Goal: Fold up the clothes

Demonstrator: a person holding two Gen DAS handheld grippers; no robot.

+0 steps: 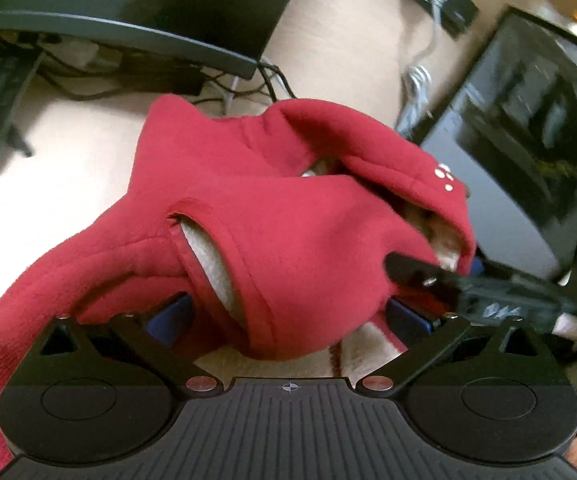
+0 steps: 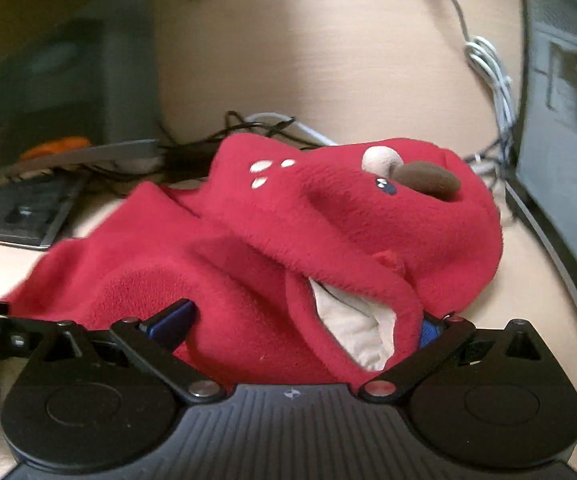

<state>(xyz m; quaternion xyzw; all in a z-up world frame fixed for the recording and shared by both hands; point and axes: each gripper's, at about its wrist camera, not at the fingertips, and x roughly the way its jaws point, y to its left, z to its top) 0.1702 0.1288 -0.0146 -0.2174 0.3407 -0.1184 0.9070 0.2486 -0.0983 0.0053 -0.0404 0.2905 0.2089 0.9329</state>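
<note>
garment (image 2: 280, 248) on desk (image 2: 328, 72) — cables (image 2: 488, 68) behind

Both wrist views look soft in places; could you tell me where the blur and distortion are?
Left wrist view: the monitor at right is smeared, the red garment fairly sharp, and the desk bends with the fisheye. Right wrist view: the background at left is blurred, the garment's left edge is streaked, and its embroidered eye is crisp.

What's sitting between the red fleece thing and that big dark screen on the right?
In the right wrist view, a bundle of white cable lies on the beige table between the red fleece garment and the dark screen.
</note>
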